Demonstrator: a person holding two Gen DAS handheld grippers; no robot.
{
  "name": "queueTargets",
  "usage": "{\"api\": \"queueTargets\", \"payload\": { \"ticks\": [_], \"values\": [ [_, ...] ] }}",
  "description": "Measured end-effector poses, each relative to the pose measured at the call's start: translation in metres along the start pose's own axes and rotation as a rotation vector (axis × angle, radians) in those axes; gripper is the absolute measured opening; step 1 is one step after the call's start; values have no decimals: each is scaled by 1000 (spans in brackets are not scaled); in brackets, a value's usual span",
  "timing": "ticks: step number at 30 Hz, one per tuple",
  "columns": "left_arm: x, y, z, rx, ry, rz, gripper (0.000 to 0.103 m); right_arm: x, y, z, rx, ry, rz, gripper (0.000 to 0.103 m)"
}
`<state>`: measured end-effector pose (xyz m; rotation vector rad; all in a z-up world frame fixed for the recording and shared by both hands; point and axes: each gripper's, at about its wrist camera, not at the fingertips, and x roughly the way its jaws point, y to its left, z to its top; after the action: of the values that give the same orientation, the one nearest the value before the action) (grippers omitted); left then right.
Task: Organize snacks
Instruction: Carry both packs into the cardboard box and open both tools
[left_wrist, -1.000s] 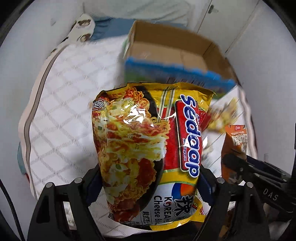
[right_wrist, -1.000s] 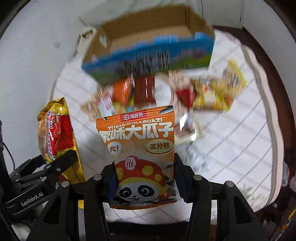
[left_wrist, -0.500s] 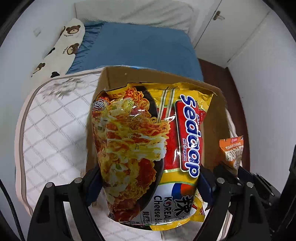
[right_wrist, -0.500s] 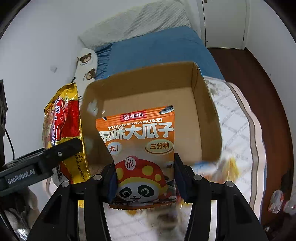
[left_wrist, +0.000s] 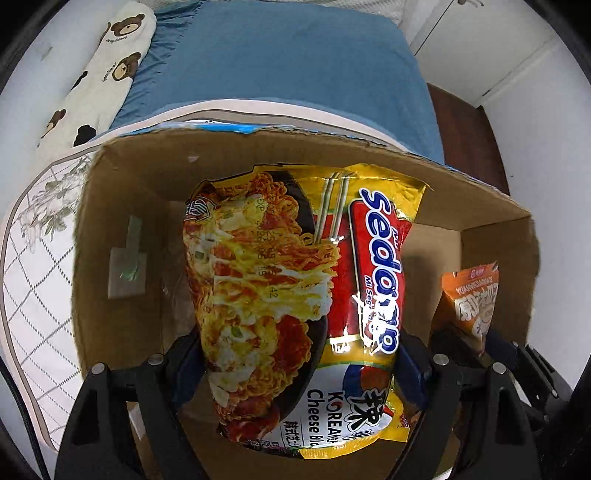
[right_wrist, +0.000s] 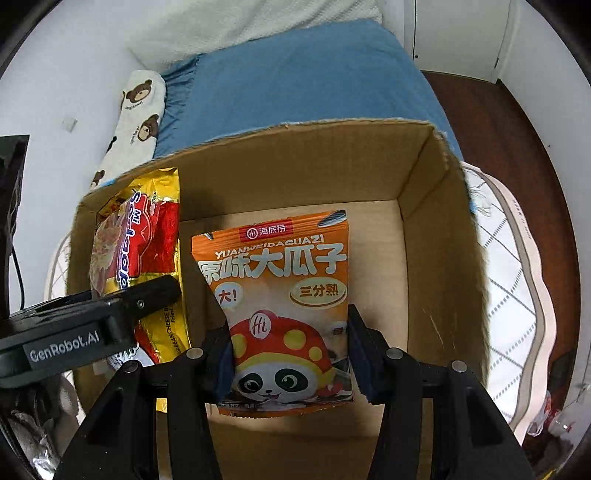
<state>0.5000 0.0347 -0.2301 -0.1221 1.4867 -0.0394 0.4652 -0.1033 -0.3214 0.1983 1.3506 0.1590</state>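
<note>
Noodles first: the yellow-and-red crinkly plastic Sedaap instant noodle packet (left_wrist: 295, 302) sits clenched at its lower half in my left gripper (left_wrist: 299, 365), long axis running straight away from me along the fingers, its top edge pointing toward the far wall of the open brown cardboard box (left_wrist: 122, 206). It hangs over the box's interior, on the box's left side. My right gripper (right_wrist: 288, 354) is likewise clamped on the orange foil sunflower-seed pouch with a panda in a mushroom cap (right_wrist: 280, 306), upright in my view, long axis also pointing at the box's far wall, held above the box floor on its right side. From the right wrist I see the two packets side by side inside the box's outline, close but apart. The box floor below both looks bare cardboard with a taped patch (left_wrist: 125, 269). The box rests on a white quilted diamond-pattern mat (left_wrist: 33, 288); beyond the box lies a blue bedsheet (right_wrist: 295, 85), with a cream bear-print bolster (right_wrist: 136, 118) at the box's far left and white cupboard doors (right_wrist: 458, 33) past its far right corner.
</note>
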Motion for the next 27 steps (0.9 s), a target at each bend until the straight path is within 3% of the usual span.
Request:
{"api": "queueTargets", "payload": {
  "ticks": [3, 5, 6, 13, 20, 27],
  "values": [
    [5, -1, 4, 6, 3, 7, 85, 17, -4, 10, -4, 13, -8, 59],
    [0, -12, -1, 15, -17, 7, 88, 26, -7, 15, -12, 26, -9, 91],
    [-1, -13, -2, 14, -28, 16, 89, 29, -8, 15, -15, 31, -4, 95],
    [-21, -14, -12, 1, -62, 25, 90, 21, -9, 6, -13, 34, -6, 95],
    [-53, -3, -36, -12, -125, 12, 90, -22, 9, -14, -31, -30, -45, 95],
    [-99, -9, -82, 10, -223, 11, 90, -66, 15, -47, -39, -94, -57, 95]
  ]
}}
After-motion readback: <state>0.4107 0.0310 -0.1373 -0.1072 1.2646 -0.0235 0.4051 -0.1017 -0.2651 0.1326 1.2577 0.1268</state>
